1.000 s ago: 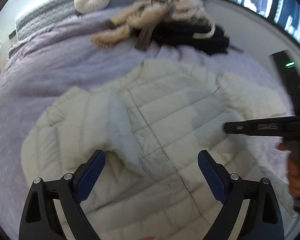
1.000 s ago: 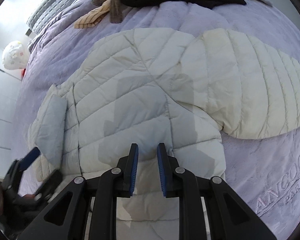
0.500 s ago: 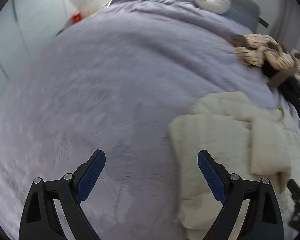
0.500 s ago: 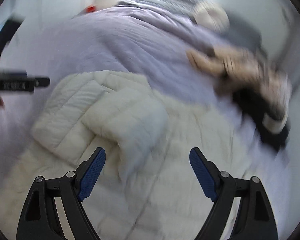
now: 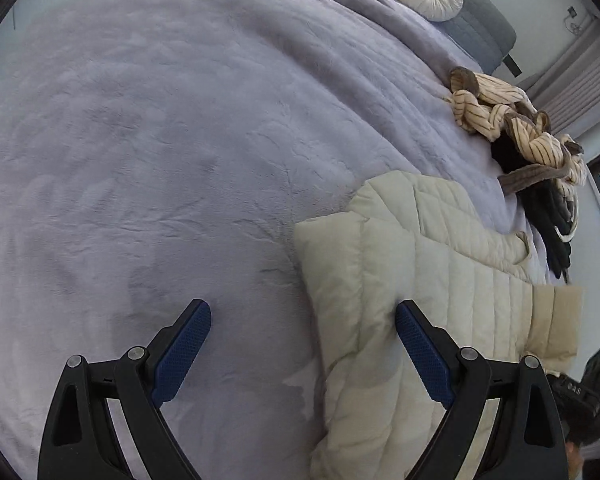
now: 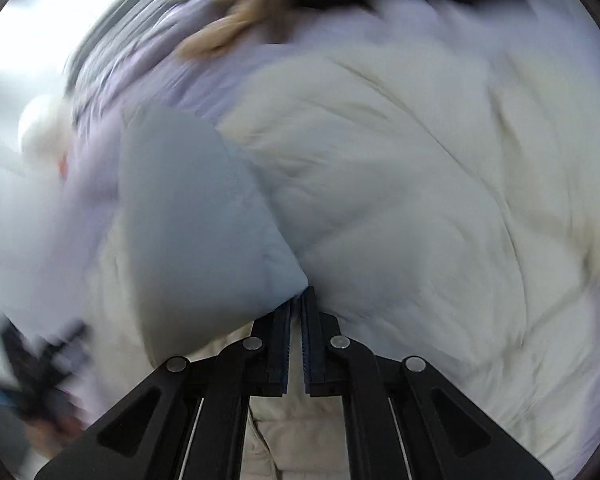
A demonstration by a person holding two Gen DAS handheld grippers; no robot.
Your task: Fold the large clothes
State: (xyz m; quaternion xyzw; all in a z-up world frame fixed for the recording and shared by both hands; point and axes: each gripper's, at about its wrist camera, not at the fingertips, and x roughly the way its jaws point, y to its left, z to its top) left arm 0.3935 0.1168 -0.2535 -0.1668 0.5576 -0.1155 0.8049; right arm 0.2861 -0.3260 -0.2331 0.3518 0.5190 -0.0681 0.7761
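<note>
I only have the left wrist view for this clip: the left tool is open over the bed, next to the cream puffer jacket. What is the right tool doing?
Observer: The right tool is shut, its pads together at the corner of a fold of the cream puffer jacket.
Operator: Which part of the jacket?
Observer: A flap lying with its pale grey-blue lining showing. Its corner ends right at the pads and looks pinched.
Operator: Are you sure it's gripped?
Observer: Not fully. The right wrist picture is smeared with motion blur.
</note>
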